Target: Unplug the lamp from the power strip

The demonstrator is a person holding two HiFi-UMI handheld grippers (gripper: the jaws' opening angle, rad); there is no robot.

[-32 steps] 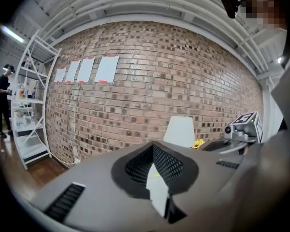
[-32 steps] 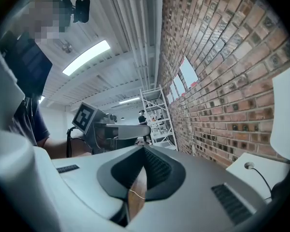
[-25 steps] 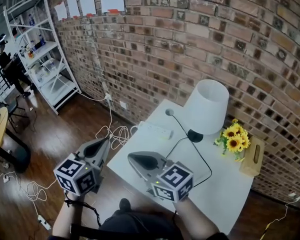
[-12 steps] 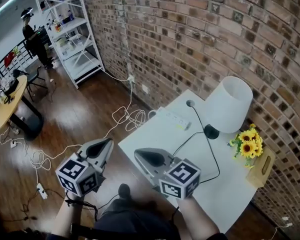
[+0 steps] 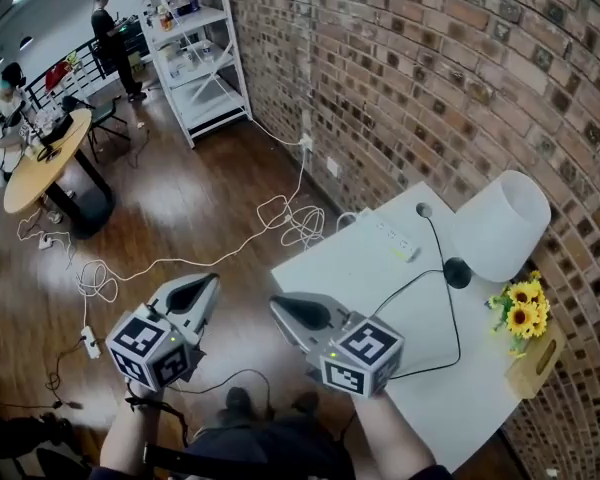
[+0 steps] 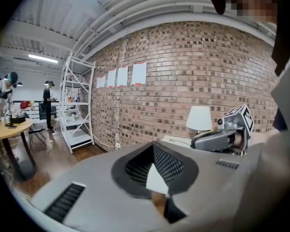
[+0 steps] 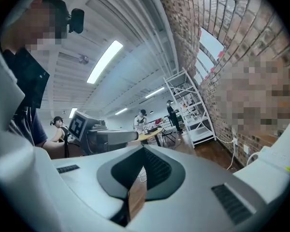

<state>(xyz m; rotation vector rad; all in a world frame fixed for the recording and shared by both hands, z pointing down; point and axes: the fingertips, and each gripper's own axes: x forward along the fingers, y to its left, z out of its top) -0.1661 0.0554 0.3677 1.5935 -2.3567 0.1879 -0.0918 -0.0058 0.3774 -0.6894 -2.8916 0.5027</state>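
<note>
Lamp (image 5: 500, 226) surroundings logged: a brick wall (image 5: 430, 88) is seen ahead of both tools, wood floor (image 5: 210, 218) below the left gripper (image 5: 208, 282), and a white table (image 5: 360, 273) ahead of the right gripper (image 5: 278, 306). The lamp is stood upright ahead-right of the right gripper, by the wall. The power strip (image 5: 393, 238) is laid nearer, its long axis along the wall. Both jaw pairs are closed on nothing.

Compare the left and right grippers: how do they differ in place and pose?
The left gripper hangs over the wood floor, clear of the table; the right gripper sits over the table's near edge. In the head view the left gripper points up and right, the right gripper up and left, so their tips converge. Both are shut and empty, well short of the power strip.
</note>
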